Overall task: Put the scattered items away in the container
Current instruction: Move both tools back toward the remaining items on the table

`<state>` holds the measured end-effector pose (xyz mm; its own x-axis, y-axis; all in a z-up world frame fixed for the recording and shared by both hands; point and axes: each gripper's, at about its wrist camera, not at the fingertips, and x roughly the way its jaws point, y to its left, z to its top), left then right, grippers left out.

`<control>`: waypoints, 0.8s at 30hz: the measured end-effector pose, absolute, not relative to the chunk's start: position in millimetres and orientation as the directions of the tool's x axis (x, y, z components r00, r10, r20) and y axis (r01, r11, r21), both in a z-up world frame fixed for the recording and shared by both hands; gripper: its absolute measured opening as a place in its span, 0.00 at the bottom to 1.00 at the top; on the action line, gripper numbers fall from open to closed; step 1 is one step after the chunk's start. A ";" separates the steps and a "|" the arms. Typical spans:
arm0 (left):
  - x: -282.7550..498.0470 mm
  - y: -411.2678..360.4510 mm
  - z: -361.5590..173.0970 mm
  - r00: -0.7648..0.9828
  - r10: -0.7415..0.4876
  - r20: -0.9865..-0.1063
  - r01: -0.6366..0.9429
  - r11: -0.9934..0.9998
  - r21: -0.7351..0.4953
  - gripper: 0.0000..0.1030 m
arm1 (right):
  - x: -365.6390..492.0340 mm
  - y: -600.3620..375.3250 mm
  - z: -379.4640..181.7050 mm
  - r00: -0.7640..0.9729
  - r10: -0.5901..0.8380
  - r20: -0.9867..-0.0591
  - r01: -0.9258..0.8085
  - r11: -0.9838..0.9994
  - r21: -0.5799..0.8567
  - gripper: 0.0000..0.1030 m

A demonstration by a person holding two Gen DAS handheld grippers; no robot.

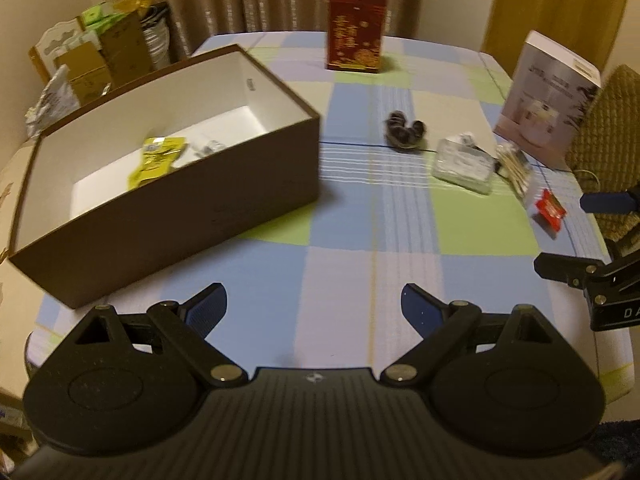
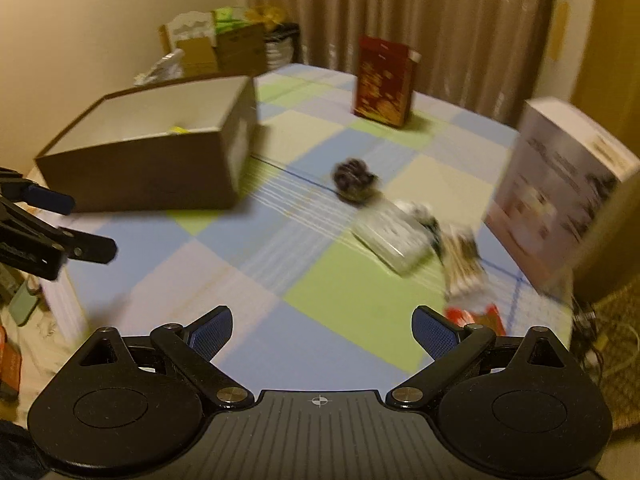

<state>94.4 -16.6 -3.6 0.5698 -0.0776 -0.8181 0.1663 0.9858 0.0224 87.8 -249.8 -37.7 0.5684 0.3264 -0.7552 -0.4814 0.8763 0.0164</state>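
Progress is partial: your brown box (image 1: 168,184) near the tabletop's left edge holds a yellow packet (image 1: 158,158), while hair scrunchie (image 1: 405,133), clear pouch (image 1: 462,165), cotton swabs (image 1: 516,168) and red sachet (image 1: 550,210) wait along the right edge, both left tongs (image 1: 314,308) and right tongs (image 2: 322,330) released, empty.

A brown box (image 1: 168,184) with a white inside stands open at the worktop's left, holding a yellow-green packet (image 1: 158,160) and a small pale item (image 1: 208,147). To its right lie a dark bundle (image 1: 404,133), a clear plastic pack (image 1: 462,165), a cotton-swab packet (image 1: 516,169) and a red sachet (image 1: 550,210).
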 end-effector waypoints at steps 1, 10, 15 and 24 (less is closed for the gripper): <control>95.6 -20.5 -4.4 0.568 -0.084 -0.819 0.176 0.984 0.021 0.89 | 88.2 -256.2 -39.8 0.570 0.316 -0.759 -0.467 0.884 0.017 0.98; 117.9 -52.0 -13.8 0.550 -0.131 -0.825 0.256 0.966 0.017 0.89 | 108.3 -305.8 -53.3 0.603 0.227 -0.765 -0.331 0.944 0.020 0.98; 138.1 -69.6 -19.9 0.537 -0.153 -0.829 0.308 0.951 0.024 0.89 | 131.6 -324.6 -64.2 0.606 0.200 -0.770 -0.295 0.955 0.016 0.98; 184.2 -103.9 -32.2 0.523 -0.207 -0.827 0.402 0.915 0.025 0.89 | 170.5 -345.1 -91.4 0.586 0.182 -0.790 -0.267 0.963 0.023 0.98</control>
<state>184.2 -103.9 -32.2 0.5225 -0.2068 -0.8271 0.4021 0.9152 0.0252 170.5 -345.1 -91.4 0.5860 0.1816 -0.7897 -0.2672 0.9634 0.0232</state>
